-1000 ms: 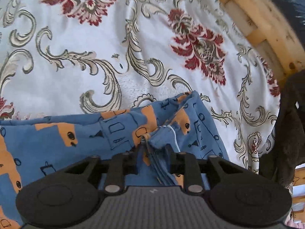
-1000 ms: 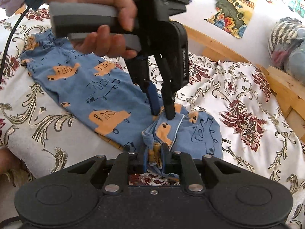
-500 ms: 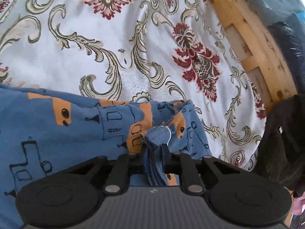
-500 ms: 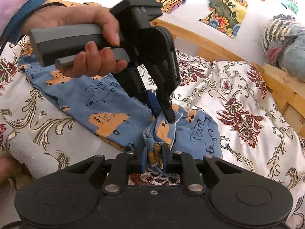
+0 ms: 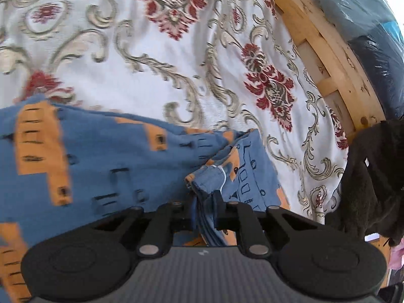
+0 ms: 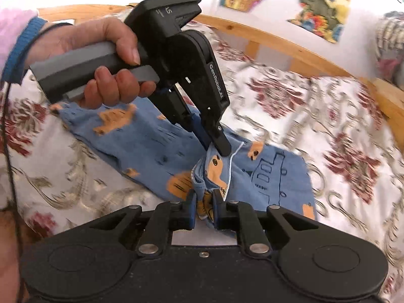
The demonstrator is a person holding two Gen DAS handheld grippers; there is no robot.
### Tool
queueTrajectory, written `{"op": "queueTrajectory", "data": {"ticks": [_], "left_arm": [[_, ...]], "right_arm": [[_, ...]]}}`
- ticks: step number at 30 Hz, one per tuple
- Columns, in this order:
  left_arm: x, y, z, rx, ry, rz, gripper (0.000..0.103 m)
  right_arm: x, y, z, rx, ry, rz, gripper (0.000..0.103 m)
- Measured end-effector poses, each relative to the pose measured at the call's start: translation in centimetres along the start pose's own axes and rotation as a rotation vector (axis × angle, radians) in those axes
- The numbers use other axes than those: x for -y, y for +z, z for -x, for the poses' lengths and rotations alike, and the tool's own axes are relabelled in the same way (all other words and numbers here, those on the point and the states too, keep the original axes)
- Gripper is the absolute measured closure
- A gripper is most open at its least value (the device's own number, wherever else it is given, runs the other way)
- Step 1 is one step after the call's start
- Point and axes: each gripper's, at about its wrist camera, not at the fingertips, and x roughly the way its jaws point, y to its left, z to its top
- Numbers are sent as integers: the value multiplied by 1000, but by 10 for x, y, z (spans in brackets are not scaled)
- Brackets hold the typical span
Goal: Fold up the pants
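Item: pants (image 6: pixel 141 149), blue with orange vehicle print, lay on the bed (image 6: pixel 290 106), its cover white with red and beige scrollwork. One bunched end of the pants was raised off the cover; the rest trailed flat away from it toward the person's hand (image 6: pixel 101 68).

Left gripper (image 6: pixel 216 146): jaws clamped together on the top of the raised bunch, beside a white cord (image 6: pixel 231 166) that hung from the pants. In its own view the left gripper (image 5: pixel 204 202) showed folded blue layers pinched between the jaws.

Right gripper (image 6: pixel 204 205): jaws clamped on the lower edge of the same bunch, just below the left gripper's hold. The two grips sat near each other on the one end of the pants.

Containers: none seen; nothing held inside anything.

Edges and room: a wooden frame (image 5: pixel 325 58) bounded the bed on the side beyond the pants' short end. A dark cloth (image 5: pixel 368 179) hung over the bed's edge near that end, just beside the frame. Bare cover lay open past the pants toward the frame and along their far long side. Wrapped bundles (image 5: pixel 366 22) stood beyond the frame. Pictures (image 6: pixel 318 2) hung on the wall behind the frame, well apart from the pants.
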Motion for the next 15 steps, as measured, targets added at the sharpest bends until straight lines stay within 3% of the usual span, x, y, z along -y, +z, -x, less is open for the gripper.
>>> {"op": "queueTrajectory", "data": {"ticks": [4,15], "left_arm": [[-22,-7,21,17,1,10,90],[-65,-24,71,94,7,30,90]], "right_arm": [[-18,13,-7,-5,74,15,90],[-63,44,-22,-1,176,85,90]]}}
